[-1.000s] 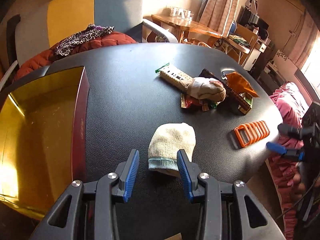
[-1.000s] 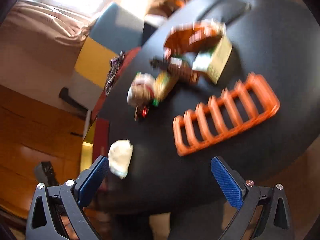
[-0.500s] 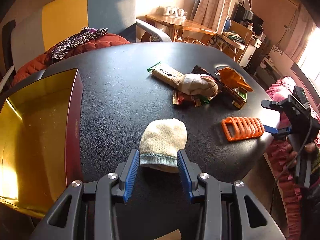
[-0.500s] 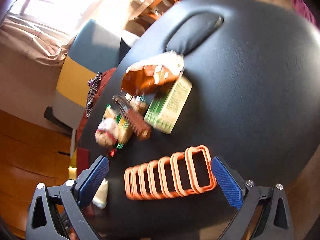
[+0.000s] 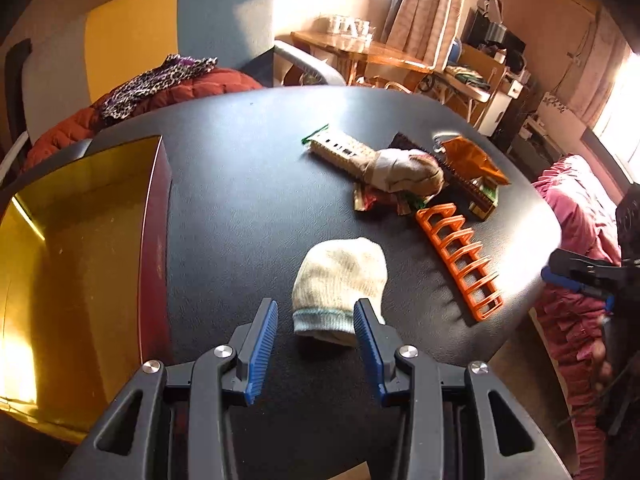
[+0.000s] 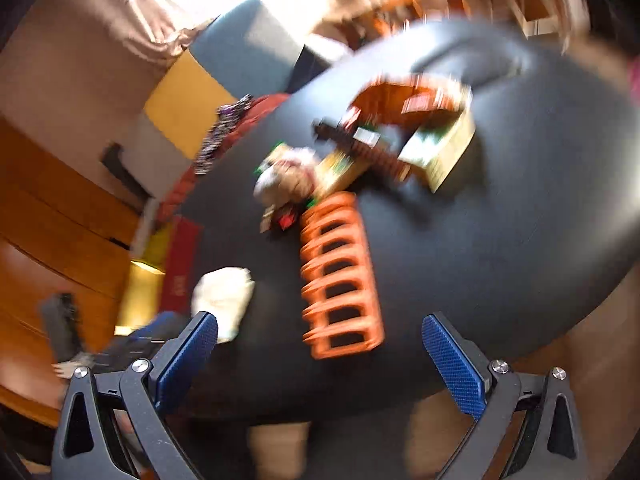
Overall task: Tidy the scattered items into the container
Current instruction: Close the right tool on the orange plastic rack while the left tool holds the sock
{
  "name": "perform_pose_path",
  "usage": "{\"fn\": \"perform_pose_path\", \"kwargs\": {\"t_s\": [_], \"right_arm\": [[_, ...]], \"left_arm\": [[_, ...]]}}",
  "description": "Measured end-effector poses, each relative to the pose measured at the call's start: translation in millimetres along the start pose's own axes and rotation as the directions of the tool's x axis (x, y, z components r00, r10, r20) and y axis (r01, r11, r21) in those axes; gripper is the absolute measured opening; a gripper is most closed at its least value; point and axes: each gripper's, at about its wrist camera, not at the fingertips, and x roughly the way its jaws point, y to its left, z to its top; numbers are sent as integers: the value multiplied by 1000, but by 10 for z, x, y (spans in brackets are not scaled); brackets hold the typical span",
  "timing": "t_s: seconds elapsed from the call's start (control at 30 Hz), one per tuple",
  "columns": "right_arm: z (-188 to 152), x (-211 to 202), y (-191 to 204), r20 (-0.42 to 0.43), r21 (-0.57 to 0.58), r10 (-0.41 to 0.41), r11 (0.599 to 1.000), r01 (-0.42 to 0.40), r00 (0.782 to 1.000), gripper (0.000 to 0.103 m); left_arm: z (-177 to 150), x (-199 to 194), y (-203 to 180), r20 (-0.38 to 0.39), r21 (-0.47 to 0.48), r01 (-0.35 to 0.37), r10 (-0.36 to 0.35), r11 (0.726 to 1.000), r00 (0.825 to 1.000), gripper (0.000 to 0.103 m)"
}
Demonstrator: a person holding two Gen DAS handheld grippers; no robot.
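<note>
Nothing visible lay in the gold box [image 5: 72, 264] yet, so the tidying looked barely begun. The left gripper [image 5: 316, 322] stood open around the cuff of the cream sock [image 5: 340, 276], not yet closed on it. The right gripper [image 6: 320, 344] hung wide open and empty off the tabletop [image 5: 248, 184] edge, just short of the orange rack [image 6: 340, 276]. A second sock [image 5: 404, 170], wrappers and a carton sat piled beyond. The bare stretch between sock and box gave open room; the rack lay near the rim.
</note>
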Motion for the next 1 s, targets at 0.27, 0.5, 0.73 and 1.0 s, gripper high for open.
{"fn": "perform_pose_path", "kwargs": {"t_s": [0.27,0.5,0.73,1.0], "right_arm": [[69,522,450,22,-230,-270,936,268,963,100],[103,871,492,-11,-274,-299,919,284,954,90],[125,943,340,-16,-267,-291,923,277,957,91],[76,934,352,4,-309,-318,902,303,948,98]], "left_arm": [[101,-54,-3,31,46,119,-121,992,992,40],[223,162,-124,-15,122,116,-115,986,993,40],[284,430,-87,-67,120,79,-71,990,995,40],[312,394,-50,-42,137,98,-93,986,995,42]]}}
